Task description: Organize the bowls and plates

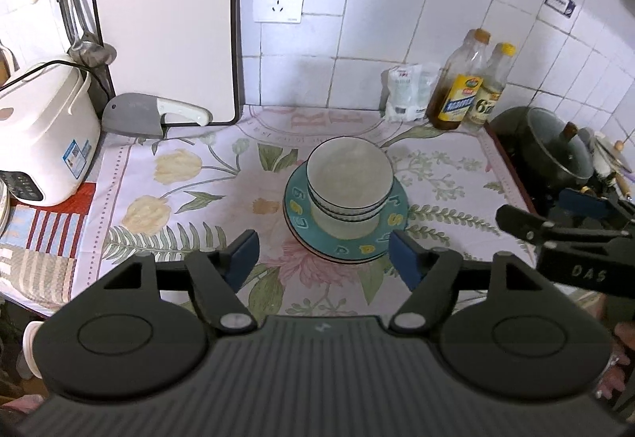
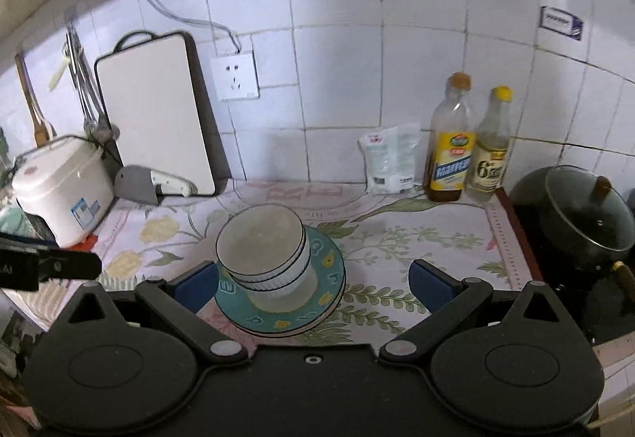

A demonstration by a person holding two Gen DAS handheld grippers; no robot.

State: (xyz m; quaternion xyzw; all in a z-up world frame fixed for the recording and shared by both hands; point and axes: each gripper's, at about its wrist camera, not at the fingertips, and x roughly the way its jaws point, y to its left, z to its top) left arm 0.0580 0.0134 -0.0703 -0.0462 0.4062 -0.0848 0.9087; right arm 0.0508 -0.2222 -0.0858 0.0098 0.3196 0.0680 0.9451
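A stack of white ribbed bowls (image 1: 348,179) sits on stacked teal plates (image 1: 381,242) in the middle of the floral cloth. The same bowls (image 2: 262,250) and plates (image 2: 325,286) show in the right wrist view. My left gripper (image 1: 323,262) is open and empty, just in front of the stack and apart from it. My right gripper (image 2: 313,288) is open and empty, above and in front of the stack, which shows between its jaws. The right gripper (image 1: 563,230) also shows in the left wrist view, at the stack's right.
A rice cooker (image 1: 43,135), cleaver (image 1: 154,115) and cutting board (image 1: 166,32) stand at the left. Two bottles (image 1: 472,87) and a bag (image 1: 408,91) stand at the back wall. A lidded black pot (image 1: 551,147) sits on the stove at the right.
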